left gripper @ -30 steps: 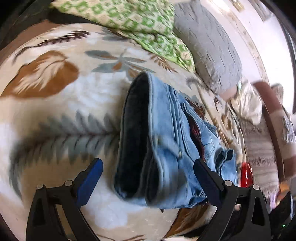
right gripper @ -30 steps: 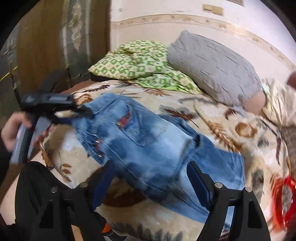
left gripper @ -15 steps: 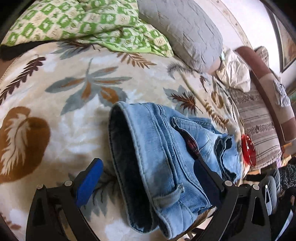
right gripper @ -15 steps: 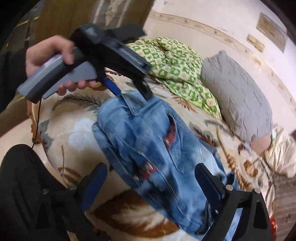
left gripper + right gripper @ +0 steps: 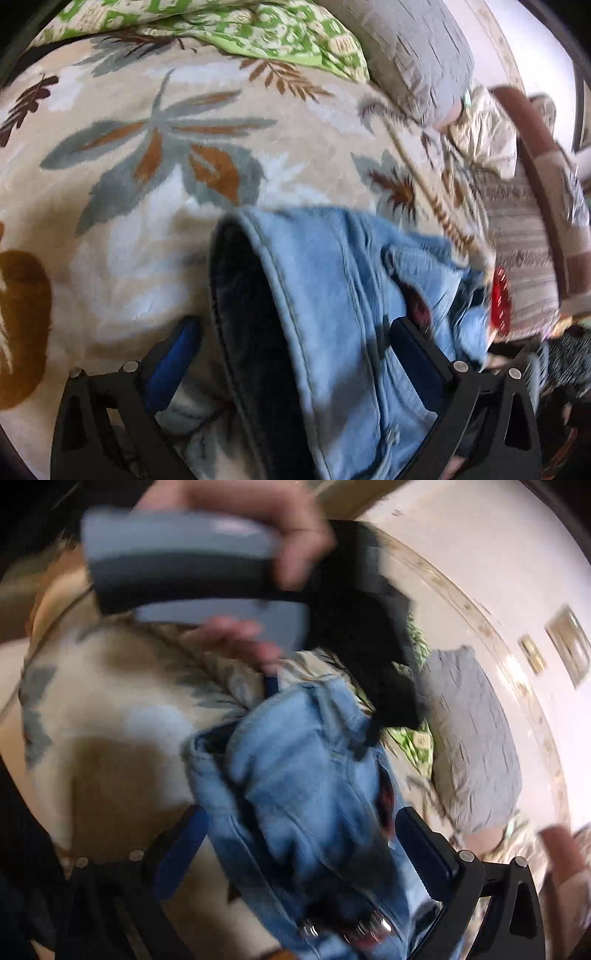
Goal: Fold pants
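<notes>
While jeans [image 5: 332,314] lie bunched on bed [image 5: 129,240] | fold seemingly half done | left hand-held gripper [image 5: 291,350] wide, right hand-held gripper [image 5: 299,842] wide | blurred.

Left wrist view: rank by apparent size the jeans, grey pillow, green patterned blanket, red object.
1. Jeans, though nearness to the camera inflates them.
2-3. Grey pillow and green patterned blanket: look alike, both cut off by the frame edge, so unranked.
4. Red object, smallest.

Leaf-print blanket [image 5: 155,155], green patterned cushion [image 5: 280,33], grey pillow [image 5: 417,55] beside it
</notes>
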A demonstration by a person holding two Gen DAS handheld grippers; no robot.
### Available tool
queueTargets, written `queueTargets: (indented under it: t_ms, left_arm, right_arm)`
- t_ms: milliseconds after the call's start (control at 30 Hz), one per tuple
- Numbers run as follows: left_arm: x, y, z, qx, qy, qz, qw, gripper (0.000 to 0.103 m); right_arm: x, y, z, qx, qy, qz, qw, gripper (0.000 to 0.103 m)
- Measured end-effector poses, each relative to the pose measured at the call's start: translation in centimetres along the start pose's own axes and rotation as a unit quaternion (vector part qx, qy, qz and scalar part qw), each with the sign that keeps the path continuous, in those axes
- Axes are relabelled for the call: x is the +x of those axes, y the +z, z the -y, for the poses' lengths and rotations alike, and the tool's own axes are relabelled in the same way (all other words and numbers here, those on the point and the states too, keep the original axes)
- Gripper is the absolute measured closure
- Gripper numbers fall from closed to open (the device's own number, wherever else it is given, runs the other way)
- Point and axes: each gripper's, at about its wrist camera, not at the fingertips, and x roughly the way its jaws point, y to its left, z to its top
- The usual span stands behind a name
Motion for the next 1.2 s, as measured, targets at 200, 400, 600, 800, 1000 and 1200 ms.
queueTargets:
  t_ms: [200, 400, 600, 800, 1000, 1200]
  left_arm:
    - [-1.6, -0.2, 2.9, 0.07, 0.004, -0.016, 0.9974, 0.089]
    - [-6.3, -1.2, 11.0, 0.144, -0.014, 0.012, 0.9894, 0.09]
    - [-2.7, -2.0, 26.4, 0.259, -0.009, -0.028, 0.9653, 0.09]
    - [12.4, -3.3, 37.7, 0.307, 0.04, -0.136, 0.9413, 0.09]
    - [22.1, -3.6, 38.9, 0.279, 0.113, -0.178, 0.9369, 0.083]
    - [12.4, -2.2, 39.8, 0.232, 0.009, -0.102, 0.9675, 0.01]
  right_arm:
    - [0.6, 0.8, -0.4, 0.061, 0.019, 0.004, 0.998, 0.07]
    - [-4.7, -1.6, 7.2, 0.241, 0.062, 0.07, 0.966, 0.073]
    - [-9.4, -10.5, 15.7, 0.489, 0.097, 0.1, 0.861, 0.073]
    - [-9.4, -23.1, 19.9, 0.667, 0.088, 0.063, 0.737, 0.073]
    - [-6.1, -33.4, 21.5, 0.766, 0.121, 0.006, 0.631, 0.052]
    - [-7.9, -33.7, 23.6, 0.757, 0.19, 0.014, 0.625, 0.011]
